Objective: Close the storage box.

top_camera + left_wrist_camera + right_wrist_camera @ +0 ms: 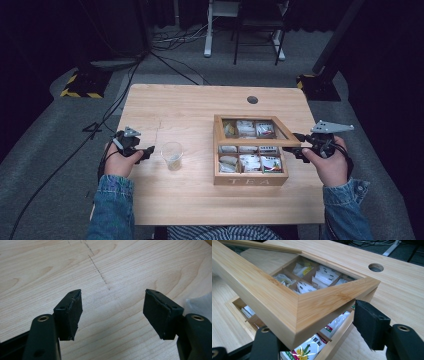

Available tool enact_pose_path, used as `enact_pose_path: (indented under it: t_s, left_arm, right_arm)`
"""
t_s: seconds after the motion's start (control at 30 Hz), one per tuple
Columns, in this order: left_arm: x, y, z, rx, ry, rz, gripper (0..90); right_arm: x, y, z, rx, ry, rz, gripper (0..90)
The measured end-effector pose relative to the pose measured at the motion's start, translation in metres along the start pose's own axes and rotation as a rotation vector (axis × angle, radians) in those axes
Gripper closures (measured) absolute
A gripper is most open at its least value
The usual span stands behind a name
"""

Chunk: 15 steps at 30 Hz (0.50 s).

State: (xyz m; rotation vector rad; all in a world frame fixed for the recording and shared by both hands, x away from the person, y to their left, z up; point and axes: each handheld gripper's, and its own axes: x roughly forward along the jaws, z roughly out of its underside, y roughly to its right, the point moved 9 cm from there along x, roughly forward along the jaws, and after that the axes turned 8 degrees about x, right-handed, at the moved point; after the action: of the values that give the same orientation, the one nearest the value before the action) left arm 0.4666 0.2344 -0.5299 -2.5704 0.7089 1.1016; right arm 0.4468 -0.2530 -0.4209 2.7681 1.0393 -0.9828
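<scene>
A wooden tea box with several packets of tea stands right of the table's middle. Its windowed lid is tilted up at the front. My right gripper is shut on the lid's right front corner. In the right gripper view the lid lies across the right gripper; one pad presses its edge and the other jaw is hidden under the frame. A clear plastic cup stands left of the box. My left gripper is open just left of the cup, and in its own view the left gripper has only bare wood between its jaws.
The table has a round cable hole at the back right. The cup's rim shows blurred beside my left gripper's right jaw. Cables and a yellow-and-black striped base lie on the floor beyond the table.
</scene>
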Motion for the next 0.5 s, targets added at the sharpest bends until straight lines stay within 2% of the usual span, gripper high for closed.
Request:
enact_pose_path:
  t_s: [0.27, 0.5]
  left_arm:
    - [0.006, 0.002, 0.004, 0.009, -0.021, 0.014, 32.3]
    - [0.008, 0.003, 0.007, 0.011, -0.033, 0.022, 32.1]
  right_arm:
    - [0.001, -0.004, 0.014, -0.014, -0.043, 0.018, 39.7]
    - [0.003, -0.006, 0.027, -0.02, -0.077, 0.005, 42.5]
